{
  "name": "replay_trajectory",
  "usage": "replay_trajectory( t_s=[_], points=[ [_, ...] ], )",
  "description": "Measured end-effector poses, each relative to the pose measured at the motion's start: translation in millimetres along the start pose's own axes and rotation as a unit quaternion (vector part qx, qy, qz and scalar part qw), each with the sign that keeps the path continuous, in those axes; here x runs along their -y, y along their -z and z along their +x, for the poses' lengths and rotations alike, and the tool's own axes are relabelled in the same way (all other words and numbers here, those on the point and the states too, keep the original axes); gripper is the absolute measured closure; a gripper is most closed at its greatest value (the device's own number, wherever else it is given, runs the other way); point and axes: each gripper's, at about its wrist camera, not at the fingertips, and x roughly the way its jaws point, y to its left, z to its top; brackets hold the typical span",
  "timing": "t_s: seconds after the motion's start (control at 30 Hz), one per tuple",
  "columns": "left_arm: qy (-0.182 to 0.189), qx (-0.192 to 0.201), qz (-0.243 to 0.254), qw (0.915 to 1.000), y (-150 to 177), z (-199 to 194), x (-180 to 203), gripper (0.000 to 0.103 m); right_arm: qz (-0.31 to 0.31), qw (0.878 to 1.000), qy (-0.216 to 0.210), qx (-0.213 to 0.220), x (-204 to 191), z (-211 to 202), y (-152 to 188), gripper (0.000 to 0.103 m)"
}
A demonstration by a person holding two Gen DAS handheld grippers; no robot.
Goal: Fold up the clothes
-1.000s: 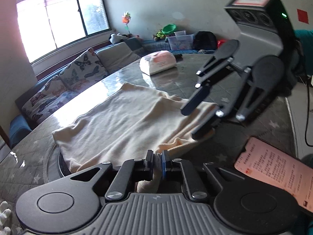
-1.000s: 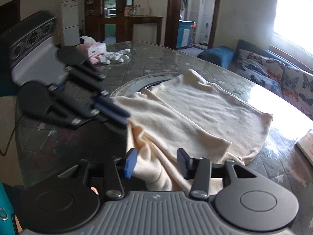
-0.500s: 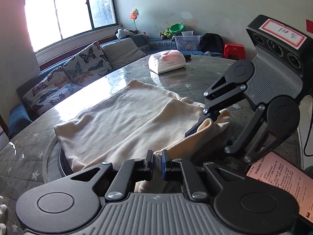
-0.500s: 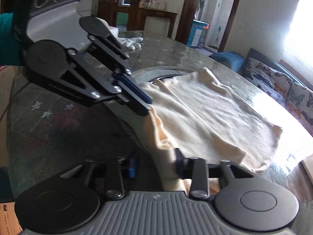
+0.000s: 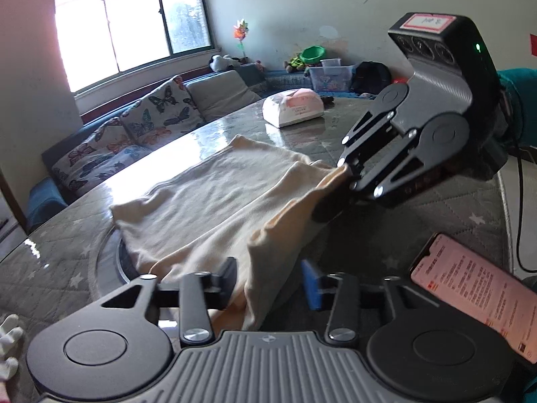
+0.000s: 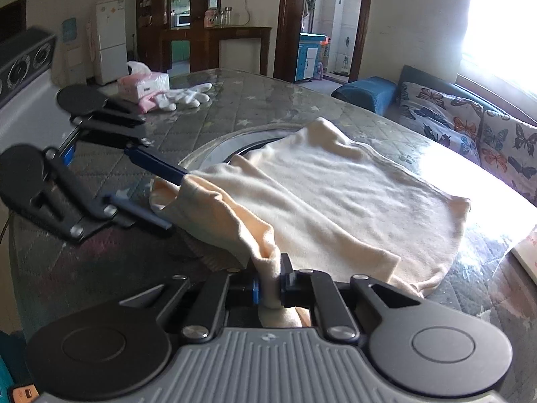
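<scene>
In the left wrist view, we find the left gripper (image 5: 268, 277) with its jaws apart, having just been opening; a fold of the cream garment (image 5: 214, 208) hangs between them, unpressed as far as we can tell. The garment lies spread across the round table (image 5: 463, 208), its near edge lifted toward the right gripper (image 5: 349, 176), which pinches a corner. A phone (image 5: 476, 294) rests at the table edge nearby. In the right wrist view, we find the right gripper (image 6: 268, 288) clamped on a bunched hem of the garment (image 6: 335, 194), its jaws having just been closing. The left gripper (image 6: 157, 198) stands open with cloth draped over one finger. We judge the risk thus: cloth snagging on that finger could drag the fold askew, and a one-sided hold lets the lifted edge sag.
</scene>
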Motion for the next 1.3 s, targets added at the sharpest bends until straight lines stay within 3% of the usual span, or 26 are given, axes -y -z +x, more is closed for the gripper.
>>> replay_trajectory(
  t_s=[0.13,0.43,0.5,0.53,0.6,0.7,1.3],
  points=[
    [-0.018,-0.013,0.019,0.9996,9,0,3,0.046,0.007,1.000,-0.001,0.003,2,-1,-3,0.094],
    [-0.035,-0.022,0.054,0.9977,14,17,4,0.045,0.011,1.000,0.007,0.010,2,-3,-6,0.094],
    [-0.031,-0.023,0.064,0.9972,15,19,5,0.060,0.012,1.000,0.008,0.012,3,-3,-7,0.094],
    [-0.029,-0.024,0.070,0.9969,15,19,6,0.063,0.012,1.000,0.009,0.013,3,-4,-8,0.094],
    [-0.031,-0.026,0.071,0.9966,16,19,6,0.084,0.012,1.000,0.010,0.015,2,-4,-8,0.094],
    [-0.024,-0.027,0.058,0.9977,17,16,1,0.095,0.006,1.000,0.009,0.019,-1,-7,-7,0.094],
    [-0.001,-0.019,0.069,0.9974,14,-44,21,0.098,-0.029,0.998,-0.021,0.044,-33,-59,-1,0.095]
  ],
)
